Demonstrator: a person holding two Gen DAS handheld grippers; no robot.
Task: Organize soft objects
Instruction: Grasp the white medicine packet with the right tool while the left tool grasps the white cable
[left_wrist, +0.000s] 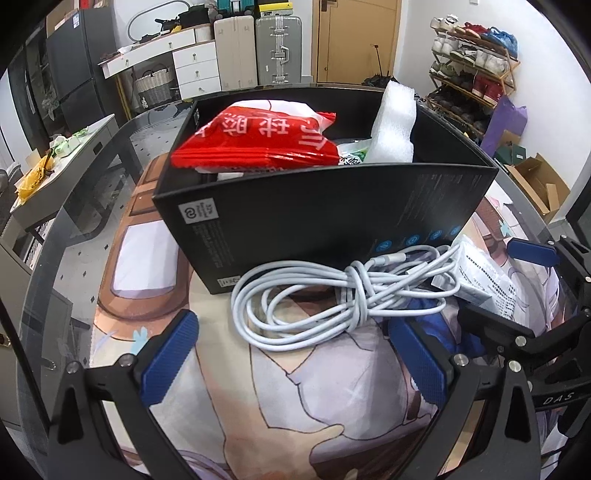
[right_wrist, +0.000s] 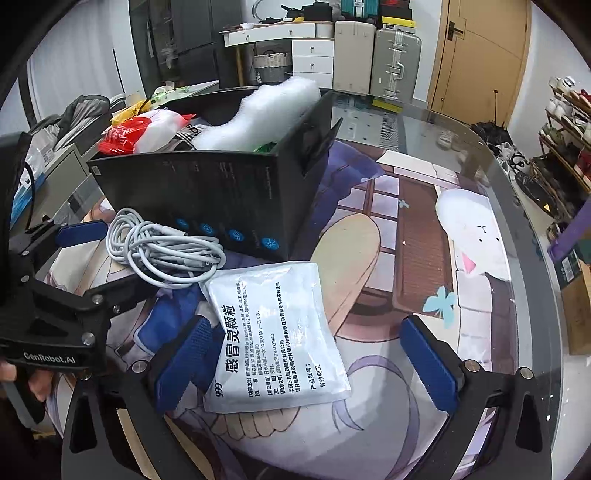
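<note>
A black box (left_wrist: 332, 206) (right_wrist: 221, 192) stands on the printed mat and holds a red snack bag (left_wrist: 258, 140) (right_wrist: 125, 136) and white foam (left_wrist: 393, 122) (right_wrist: 258, 114). A coiled white cable (left_wrist: 314, 299) (right_wrist: 162, 251) lies in front of the box. A white medicine sachet (right_wrist: 277, 339) (left_wrist: 480, 277) lies beside the cable. My left gripper (left_wrist: 291, 358) is open, just short of the cable. My right gripper (right_wrist: 306, 362) is open, its fingers on either side of the sachet.
The printed mat (right_wrist: 424, 229) covers a round glass table (right_wrist: 424, 122). Beyond are suitcases (left_wrist: 258, 51), white drawers (left_wrist: 195, 66), a shoe rack (left_wrist: 469, 74) and cardboard boxes (left_wrist: 535, 184). My left gripper shows at the right wrist view's left edge (right_wrist: 81, 229).
</note>
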